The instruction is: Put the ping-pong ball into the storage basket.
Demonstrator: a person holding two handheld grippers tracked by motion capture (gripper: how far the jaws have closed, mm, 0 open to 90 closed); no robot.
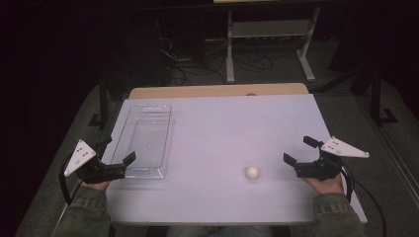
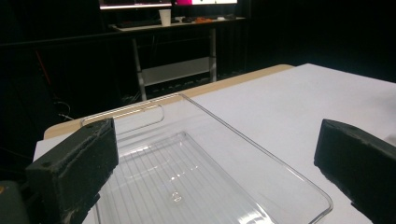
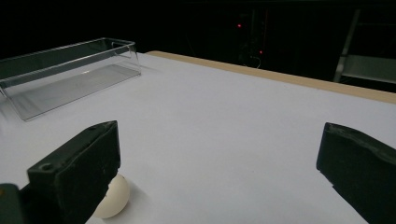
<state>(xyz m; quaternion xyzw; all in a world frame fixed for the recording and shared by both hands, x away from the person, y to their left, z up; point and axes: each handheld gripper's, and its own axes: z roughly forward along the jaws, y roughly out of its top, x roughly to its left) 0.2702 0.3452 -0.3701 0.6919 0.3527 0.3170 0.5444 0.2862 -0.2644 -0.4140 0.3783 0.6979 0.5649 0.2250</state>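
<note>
A small white egg-like ball [image 1: 252, 172] lies on the white table sheet [image 1: 222, 123] near the front, right of centre. My right gripper [image 1: 299, 150] is open a short way to its right, jaws wide apart and empty. In the right gripper view the ball [image 3: 112, 198] peeks out behind the left jaw. A clear plastic tray [image 1: 146, 140] lies empty at the left side of the table. My left gripper [image 1: 117, 149] is open at the tray's near left corner, holding nothing. The left gripper view looks along the tray [image 2: 187, 172] between the open jaws.
The table's wooden far edge [image 1: 217, 91] shows beyond the white sheet. Behind it on the dark floor stand a white metal frame [image 1: 269, 44] and loose cables [image 1: 197, 66]. A desk with a cup [image 2: 164, 17] stands far off.
</note>
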